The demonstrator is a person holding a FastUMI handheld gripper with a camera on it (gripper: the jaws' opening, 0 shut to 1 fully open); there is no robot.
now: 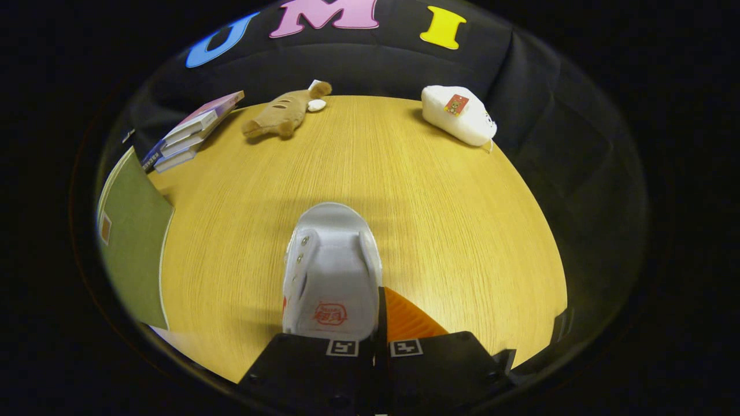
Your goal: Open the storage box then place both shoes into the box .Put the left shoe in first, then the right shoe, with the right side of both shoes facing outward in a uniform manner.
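- The shoe (331, 271) is a small white canvas one, toe pointing away from me over the wooden table (451, 202), its heel end right at the fingers.
- I judge it light and soft: the cloth upper should give under pressure, while the rubber rim round the sole looks stiffer (the better place to trust).
- The sensible hold, as I see it, is the heel or the side wall by the opening, where a thin edge fits between the fingers; the rounded toe would likely slip.
- The gripper (380, 323) is closed down to a narrow slit. The shoe's right side wall runs into that slit, so I take it the fingers are pinching the wall at the heel, though the exact contact is hidden by the fingers themselves.
- An orange ribbed piece (407, 320) sits just right of the shoe, against the right finger; I cannot tell what it is.
- A green sheet (136, 242) lies off to the left; I cannot tell whether it belongs to the box.
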